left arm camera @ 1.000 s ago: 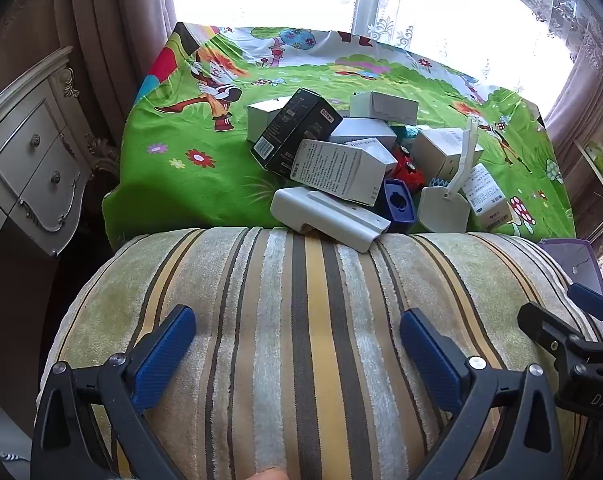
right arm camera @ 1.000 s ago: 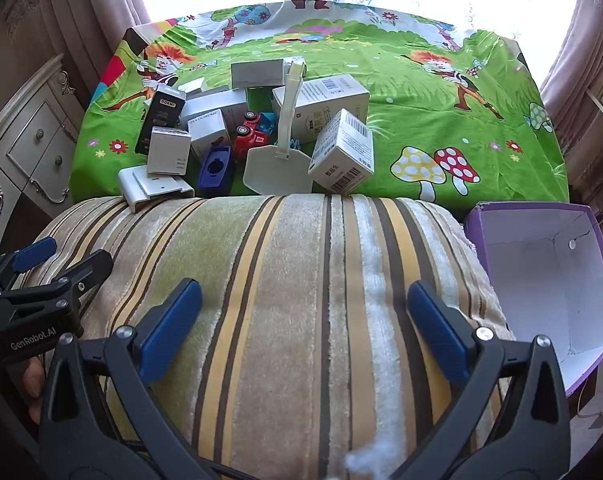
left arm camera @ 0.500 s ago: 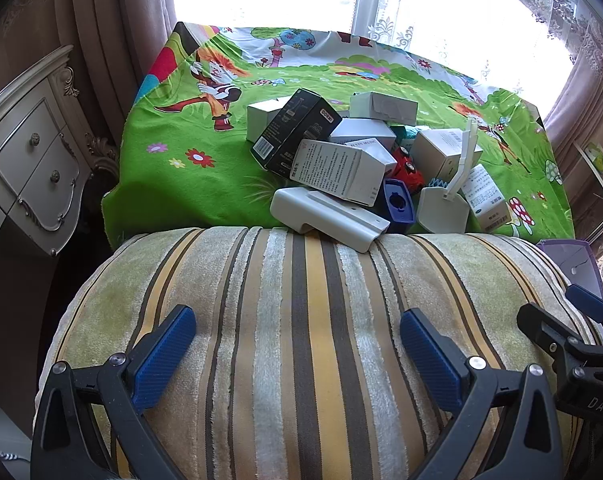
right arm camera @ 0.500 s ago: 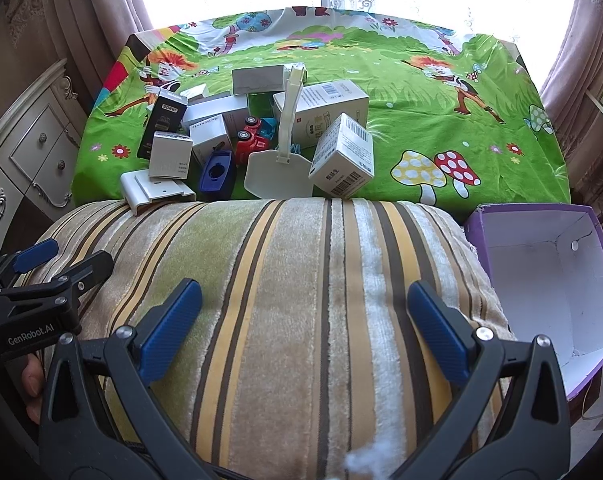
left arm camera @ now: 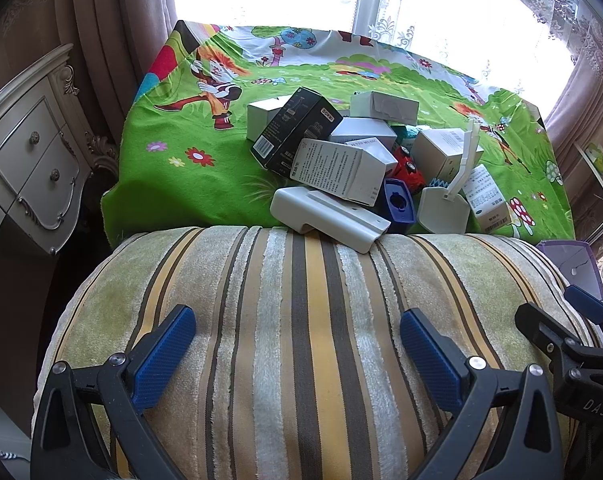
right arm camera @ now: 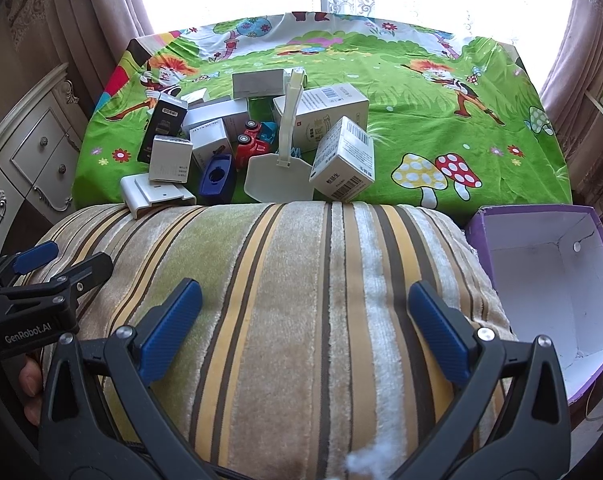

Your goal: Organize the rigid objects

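A pile of rigid objects lies on the green cartoon cloth [left arm camera: 189,184]: a black box [left arm camera: 295,132], white boxes [left arm camera: 337,170], a flat white holder [left arm camera: 327,218], a blue sharpener [left arm camera: 399,202], a red toy car [left arm camera: 407,170] and a white dustpan [left arm camera: 445,210]. The pile also shows in the right wrist view, with the barcode box [right arm camera: 343,160] and dustpan [right arm camera: 279,182]. My left gripper [left arm camera: 297,346] is open and empty over the striped cushion [left arm camera: 301,320]. My right gripper [right arm camera: 305,320] is open and empty over the same cushion.
An empty purple box [right arm camera: 549,276] with a white inside stands at the cushion's right. A white dresser [left arm camera: 29,160] stands at the left. Curtains and a bright window are behind the table.
The right gripper has risen or tilted slightly, so the pile sits a little lower in its view. The left gripper has hardly moved.
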Available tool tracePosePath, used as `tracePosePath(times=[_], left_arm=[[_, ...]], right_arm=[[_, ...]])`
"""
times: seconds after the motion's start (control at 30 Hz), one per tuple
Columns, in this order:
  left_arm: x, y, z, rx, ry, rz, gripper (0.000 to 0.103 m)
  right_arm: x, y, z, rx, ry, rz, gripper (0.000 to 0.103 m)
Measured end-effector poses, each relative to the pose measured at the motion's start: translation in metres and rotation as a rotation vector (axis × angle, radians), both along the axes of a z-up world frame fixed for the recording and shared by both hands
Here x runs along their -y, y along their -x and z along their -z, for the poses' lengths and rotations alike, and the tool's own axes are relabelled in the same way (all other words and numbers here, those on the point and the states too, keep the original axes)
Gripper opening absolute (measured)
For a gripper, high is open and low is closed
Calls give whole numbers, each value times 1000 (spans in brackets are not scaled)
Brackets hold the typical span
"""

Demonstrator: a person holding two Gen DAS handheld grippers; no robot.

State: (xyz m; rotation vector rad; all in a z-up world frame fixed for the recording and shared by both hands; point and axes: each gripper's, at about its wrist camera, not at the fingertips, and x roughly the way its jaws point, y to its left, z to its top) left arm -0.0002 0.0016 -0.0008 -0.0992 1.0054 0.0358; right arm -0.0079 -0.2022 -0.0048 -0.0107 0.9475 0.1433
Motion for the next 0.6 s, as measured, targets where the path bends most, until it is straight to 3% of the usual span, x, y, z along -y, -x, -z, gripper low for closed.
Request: tracePosePath(times=[0.2,0.6], left_arm=[[1,0,1,0,6,3,103],[-2,1,-3,6,42,-2,103]], right_arm=[[1,-2,-2,-18,-25,-4,103],[10,-13,-3,-147,-54,-110,103]])
